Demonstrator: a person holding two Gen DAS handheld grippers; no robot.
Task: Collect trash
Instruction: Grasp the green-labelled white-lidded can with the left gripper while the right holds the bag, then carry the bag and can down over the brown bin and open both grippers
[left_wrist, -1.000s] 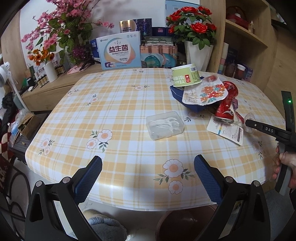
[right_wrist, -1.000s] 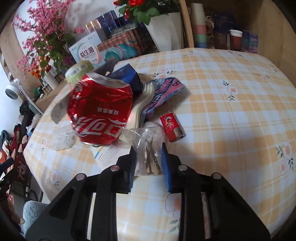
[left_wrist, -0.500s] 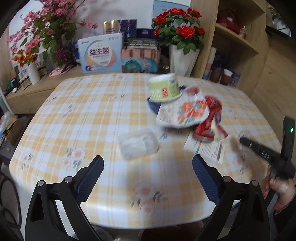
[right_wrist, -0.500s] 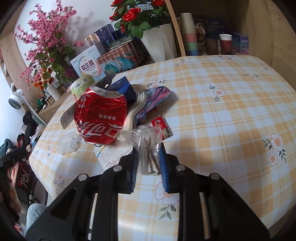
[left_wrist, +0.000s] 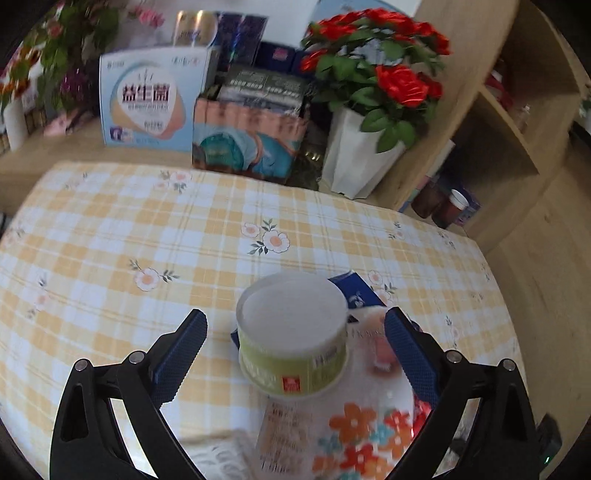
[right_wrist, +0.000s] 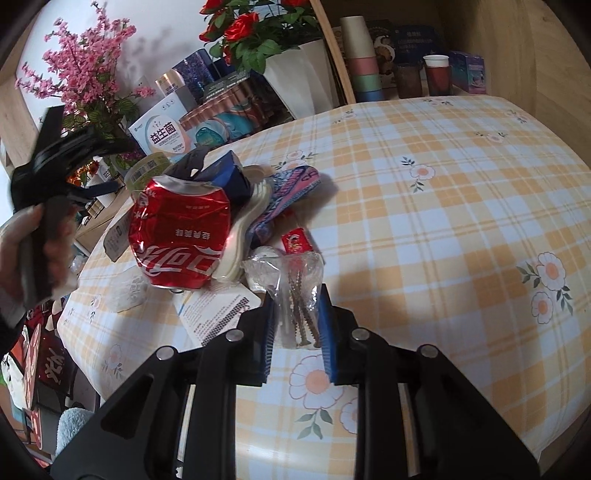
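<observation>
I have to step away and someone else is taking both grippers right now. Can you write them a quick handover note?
Right gripper: shut on a small clear bag of screws, at the near edge of the trash pile.
Left gripper: open, empty, jaws either side of the upside-down green paper cup, not touching it.
On the table: crushed red cola can, blue carton, flowered wrapper, printed leaflet, small red packet.
Done: the bag is gripped. No bin is visible.
Left: bin the bag, grip the cup, then clear the rest.

Soft daylight, shadows falling right; the left view smears with motion blur, strong fisheye bending toward dark edges.
</observation>
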